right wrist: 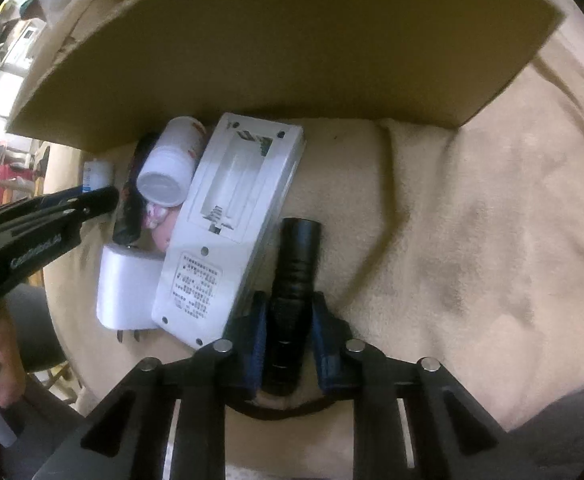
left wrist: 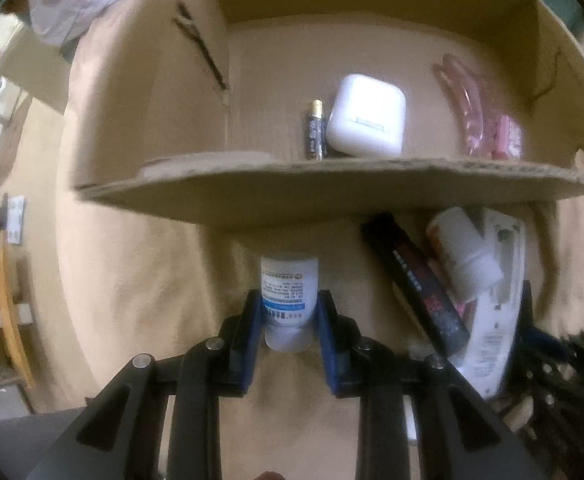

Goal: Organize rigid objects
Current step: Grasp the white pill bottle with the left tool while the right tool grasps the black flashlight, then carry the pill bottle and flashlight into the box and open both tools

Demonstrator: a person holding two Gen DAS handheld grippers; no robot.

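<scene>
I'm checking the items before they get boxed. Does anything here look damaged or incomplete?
Yes: the white remote lies face down beside the black flashlight with its battery cover missing, so the empty compartment shows. A loose battery lies in the cardboard box.

From the left wrist camera we look steeply down along the left gripper (left wrist: 289, 312), close above a beige blanket (left wrist: 139, 280), with the open cardboard box (left wrist: 332, 184) filling the upper frame. From the right wrist camera we look down along the right gripper (right wrist: 289, 328), equally close. Both views share the white remote (right wrist: 227, 232) pile, the box flap and the blanket.
</scene>
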